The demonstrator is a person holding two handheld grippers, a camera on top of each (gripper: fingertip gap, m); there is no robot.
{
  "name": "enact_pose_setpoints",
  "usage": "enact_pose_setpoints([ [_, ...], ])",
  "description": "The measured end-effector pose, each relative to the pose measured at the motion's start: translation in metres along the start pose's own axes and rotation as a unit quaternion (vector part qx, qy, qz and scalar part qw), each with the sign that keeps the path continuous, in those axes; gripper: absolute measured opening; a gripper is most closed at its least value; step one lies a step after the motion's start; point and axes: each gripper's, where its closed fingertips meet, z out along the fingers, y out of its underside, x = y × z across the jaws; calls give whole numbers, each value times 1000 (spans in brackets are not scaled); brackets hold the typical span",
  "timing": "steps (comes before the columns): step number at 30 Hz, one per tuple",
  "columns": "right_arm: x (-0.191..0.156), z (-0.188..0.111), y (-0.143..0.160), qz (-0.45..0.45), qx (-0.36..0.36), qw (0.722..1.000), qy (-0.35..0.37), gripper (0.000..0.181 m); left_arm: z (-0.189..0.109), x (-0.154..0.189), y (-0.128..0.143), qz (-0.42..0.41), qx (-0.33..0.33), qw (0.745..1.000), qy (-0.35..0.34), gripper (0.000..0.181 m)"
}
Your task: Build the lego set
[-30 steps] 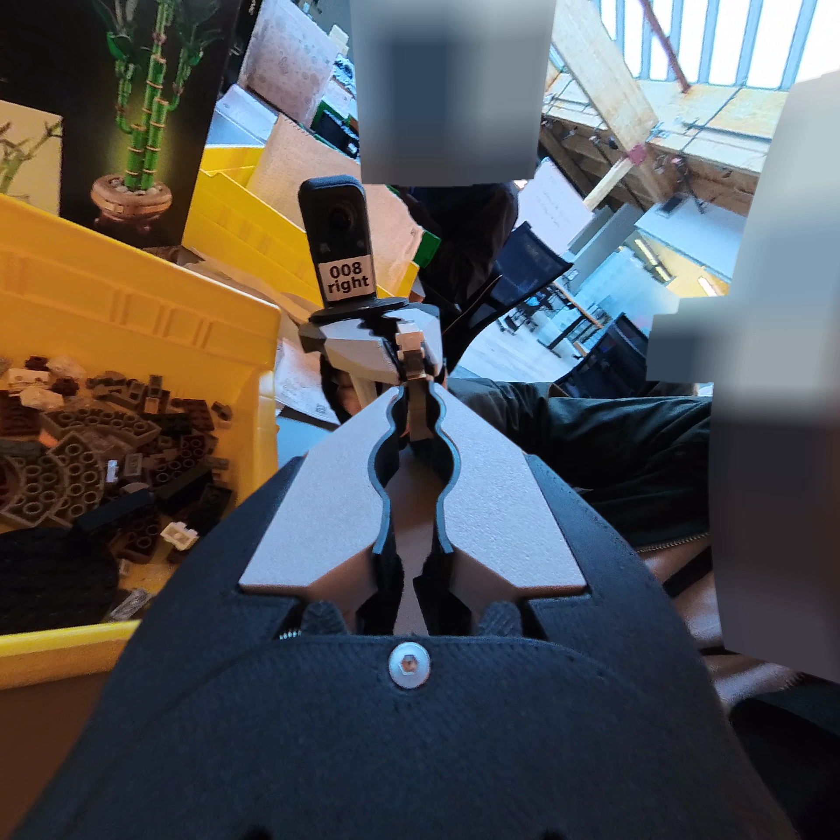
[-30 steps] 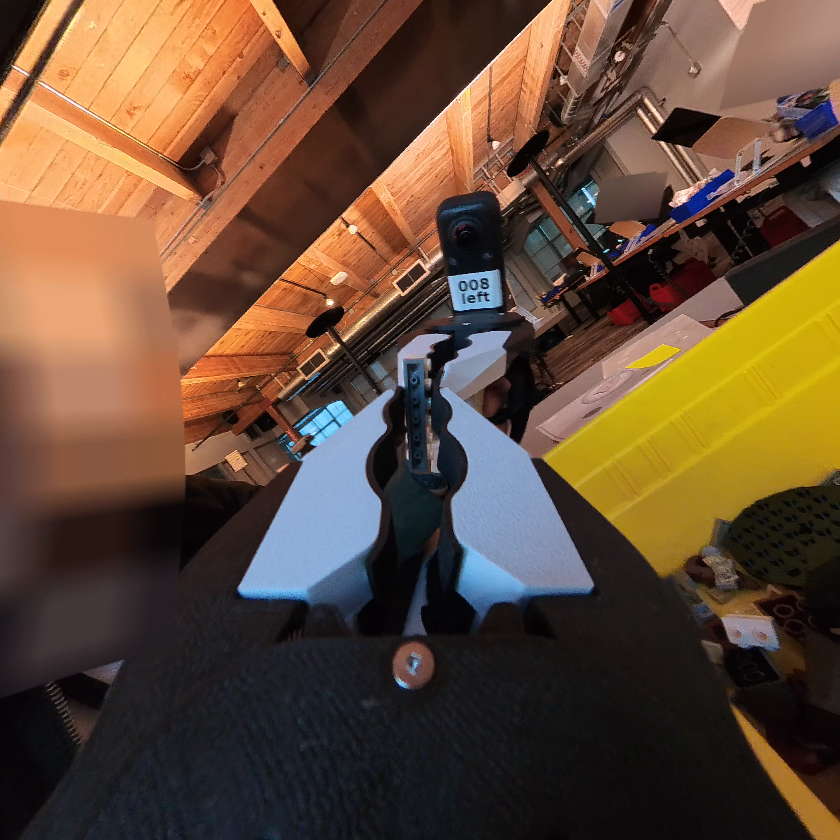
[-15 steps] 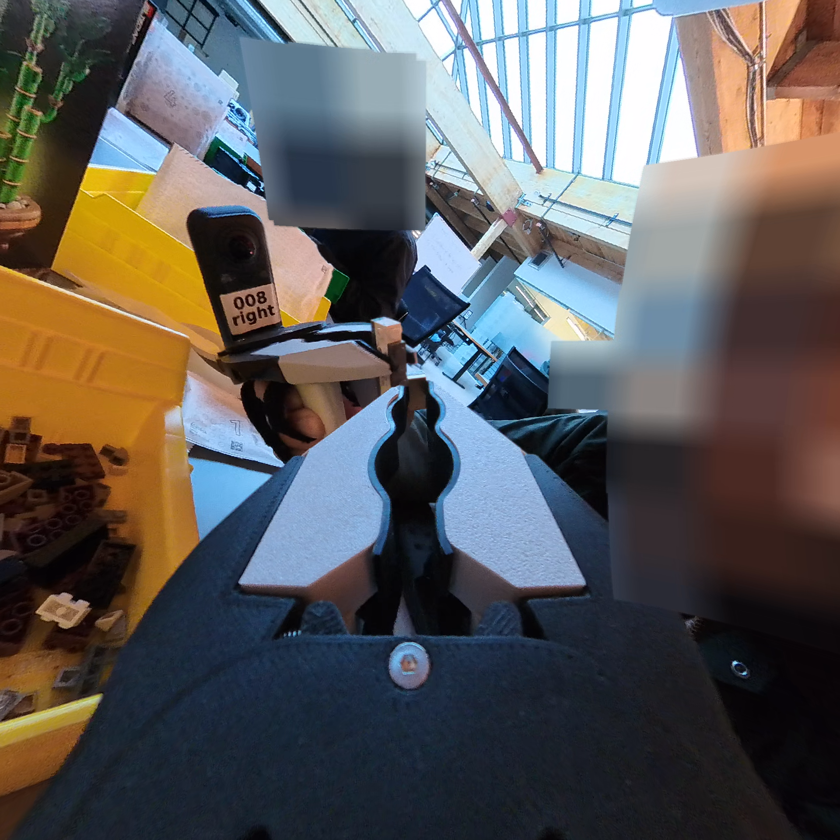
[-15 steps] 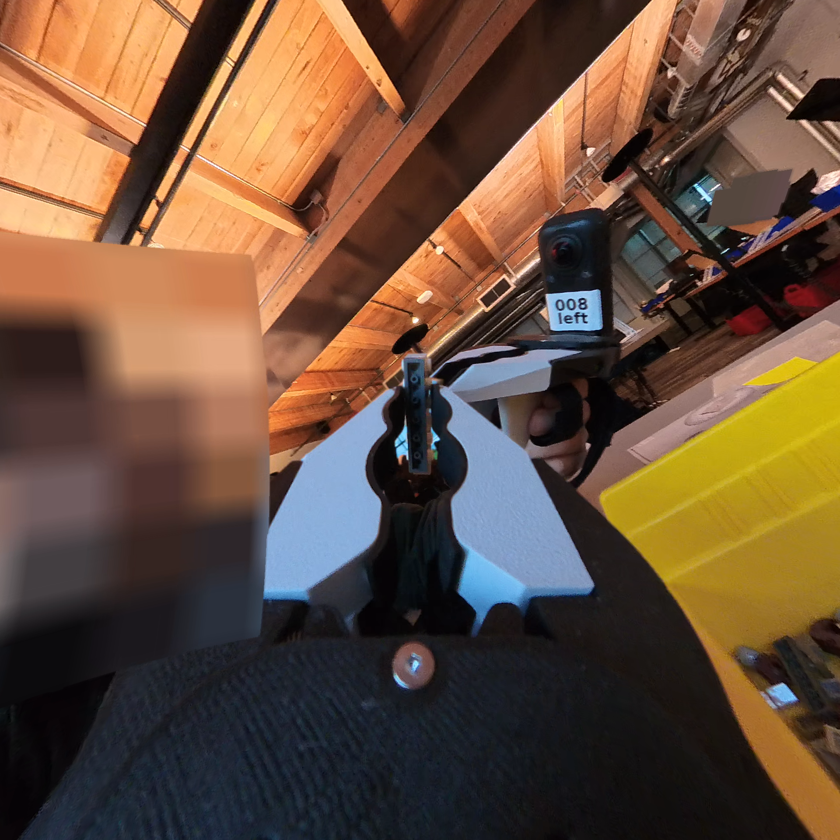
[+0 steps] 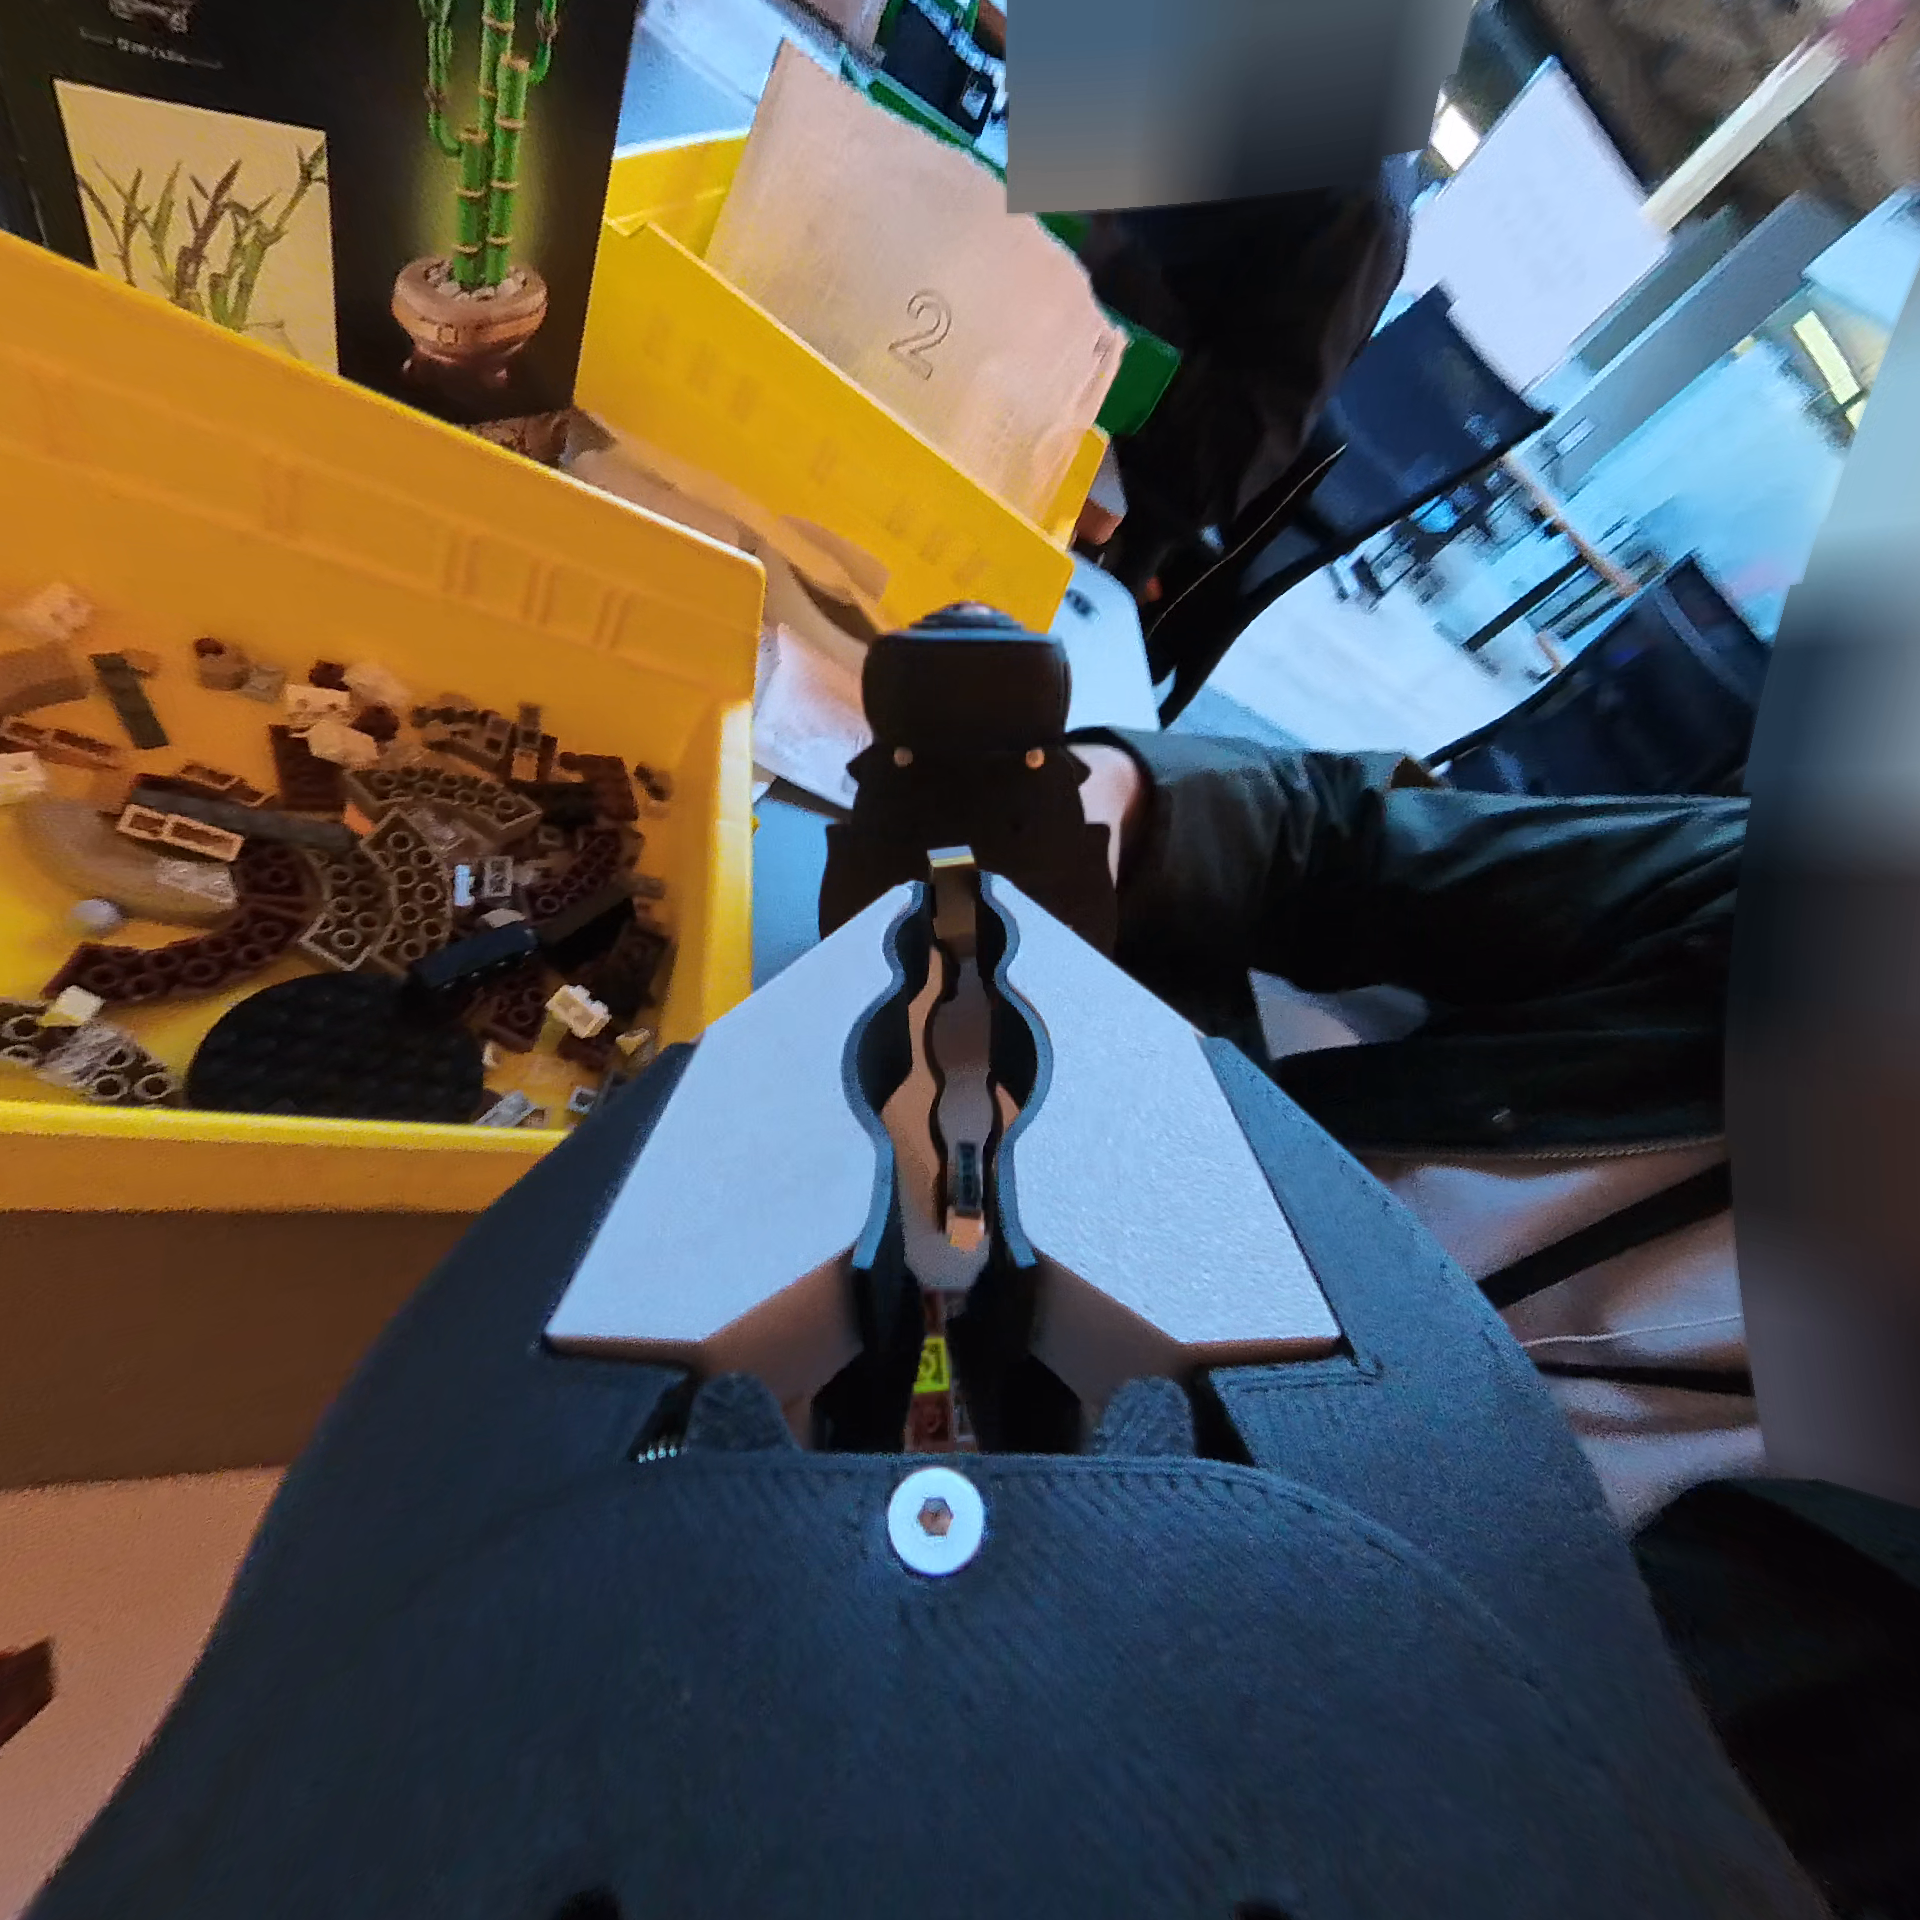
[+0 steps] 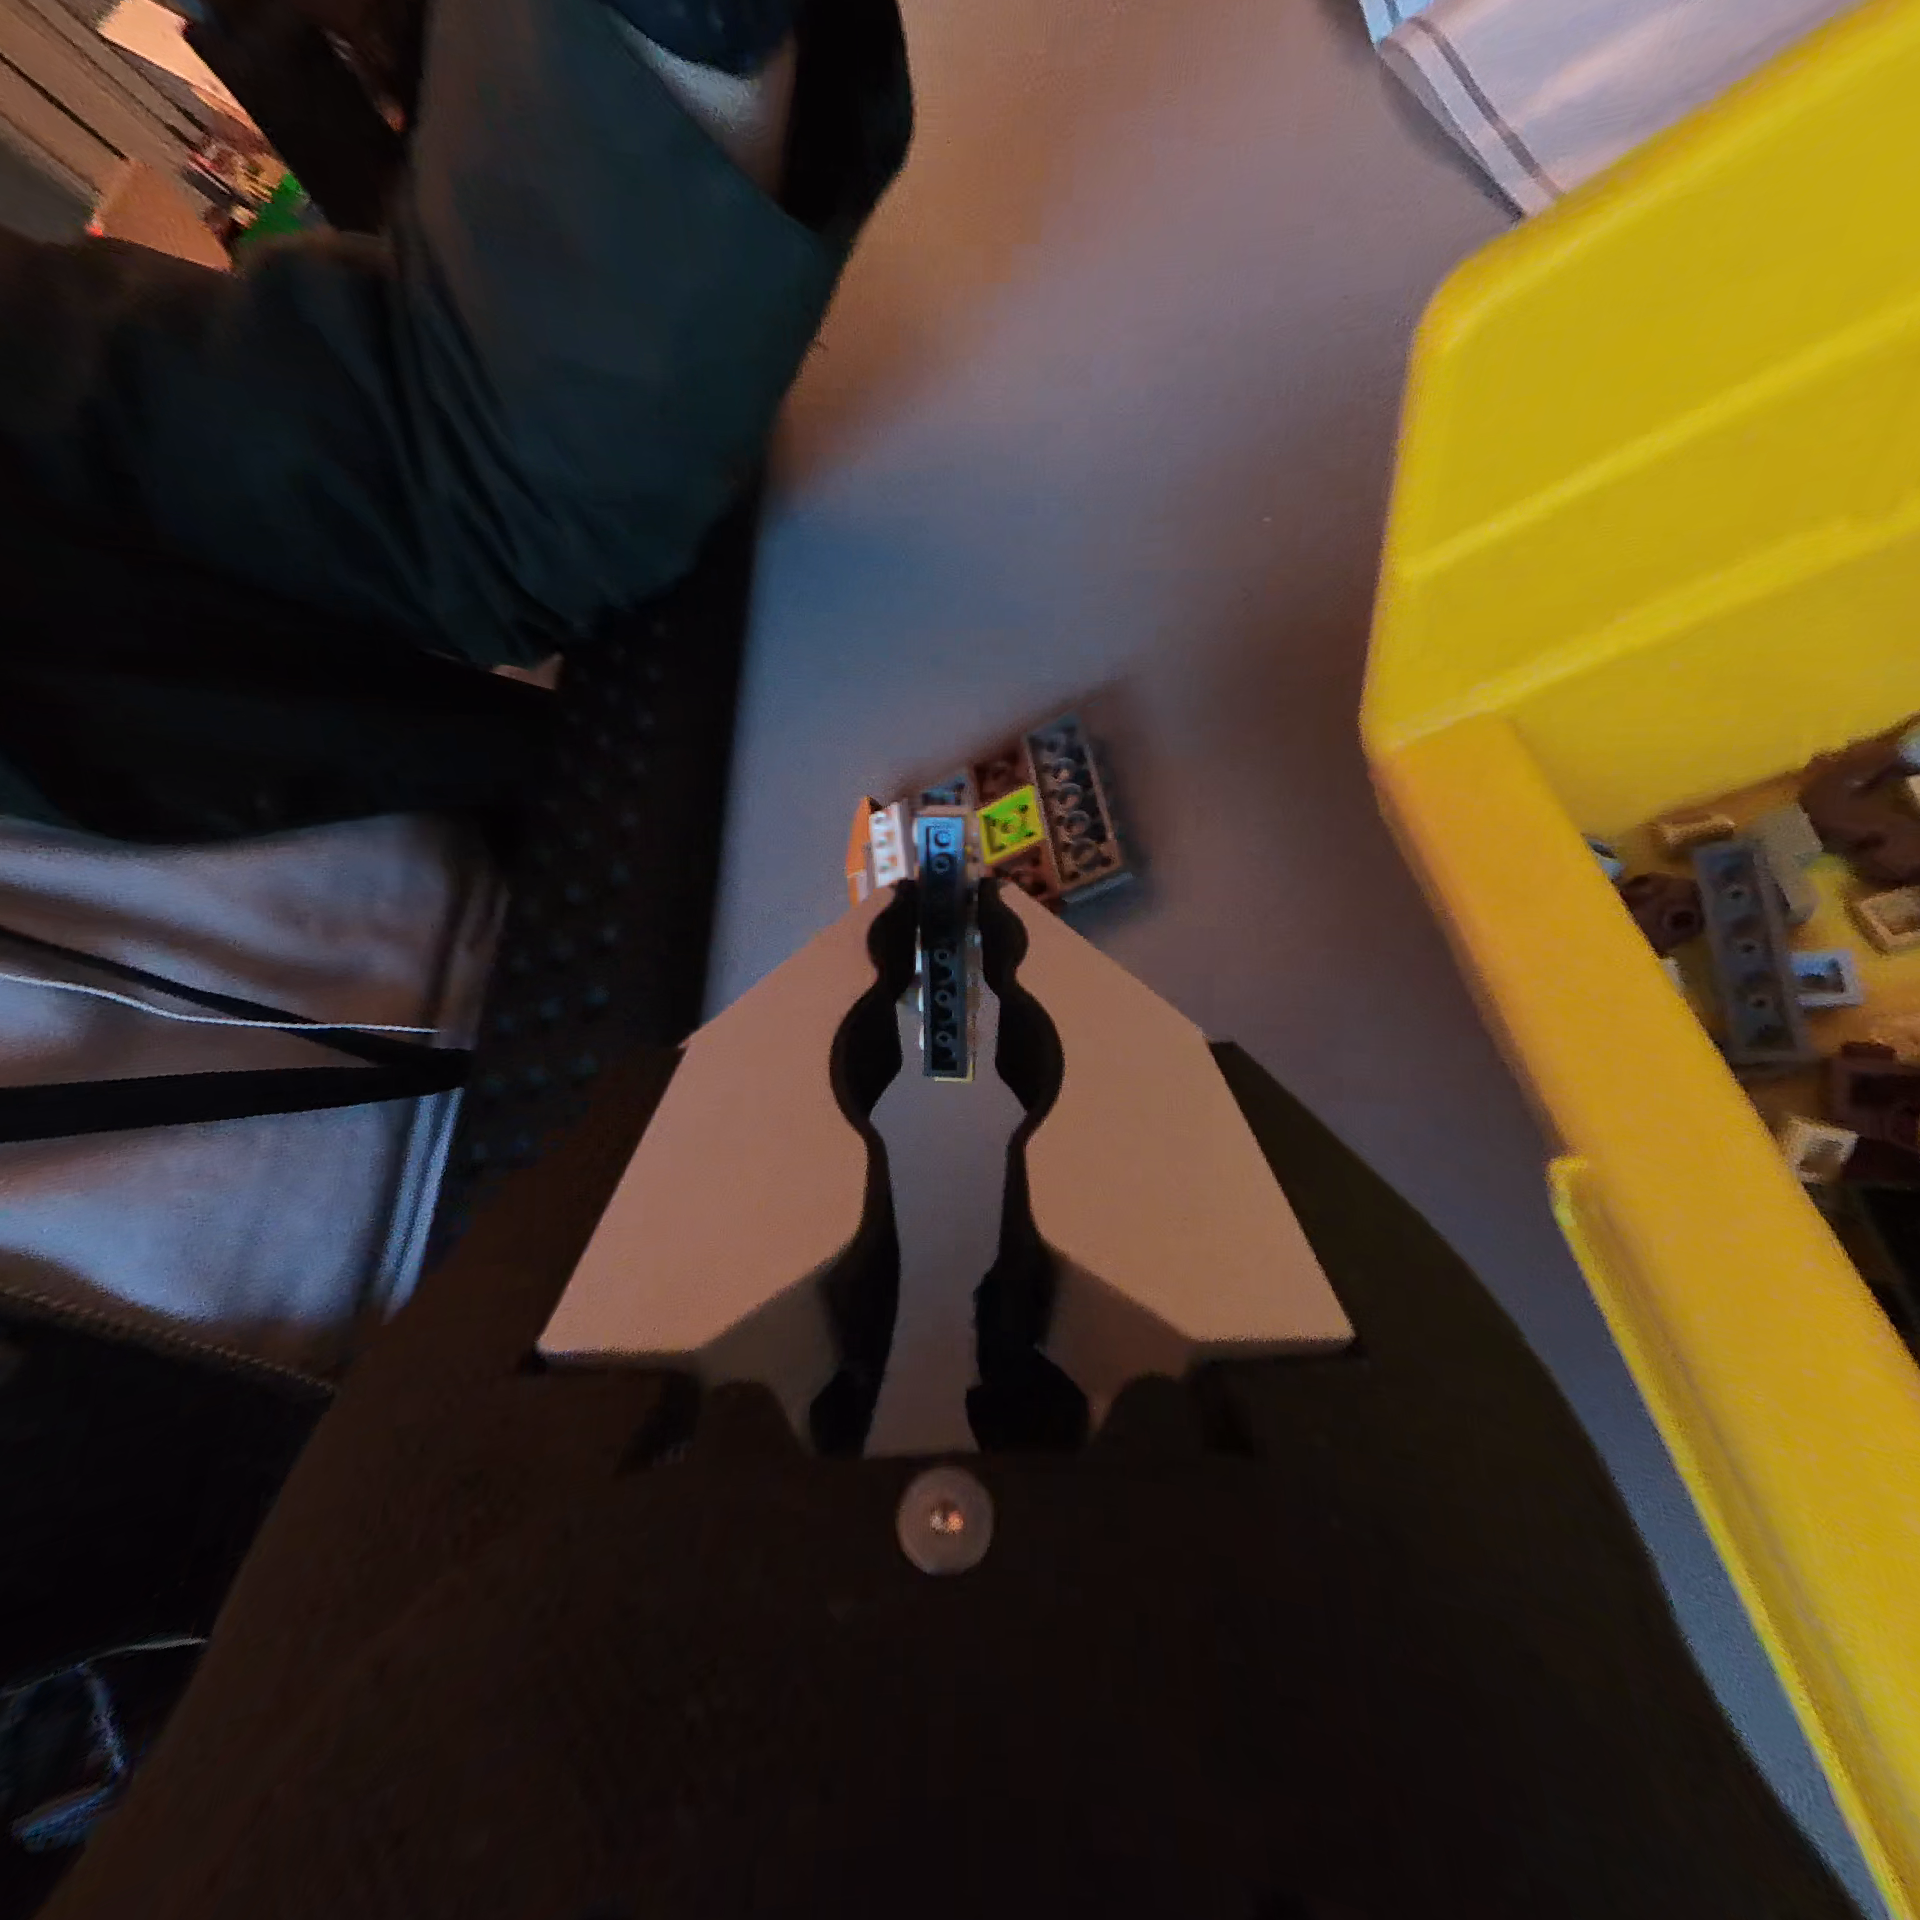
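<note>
dark studded plate [image 6: 943,956], clamped edge-on, above small build [image 6: 1013,831]

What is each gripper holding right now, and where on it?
Right gripper pinches a dark studded plate by its long side edges. Left gripper looks nearly closed; any held piece cannot be told.

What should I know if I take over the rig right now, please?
Right tool: shut on a dark grey plate, its tip close to the small assembly on the table.
Left tool: tips close together with something dark between them; I cannot tell if it is gripped.
Loose bricks lie in the yellow bin.
Done: a few pieces joined.
Left: fit the plate, then build the rest.
</note>
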Motion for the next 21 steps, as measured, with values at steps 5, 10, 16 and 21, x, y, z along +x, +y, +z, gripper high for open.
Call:
enact_pose_setpoints([
  [5, -2, -29, -34, -43, 103, 994, 12, 25, 1, 5, 8, 37, -37, 999, -14, 7],
  [10, -9, -100, -89, -72, 333, 939, 40, 24, 8, 14, 6, 59, -31, 998, 2, 7],
  [16, -15, -119, -99, -30, 403, 914, -27, 23, 19, 22, 10, 80, -47, 996, 7, 7],
  [21, -20, -112, -96, -50, 384, 922, -21, 9, 22, 22, 12, 76, -51, 996, 9, 7],
])
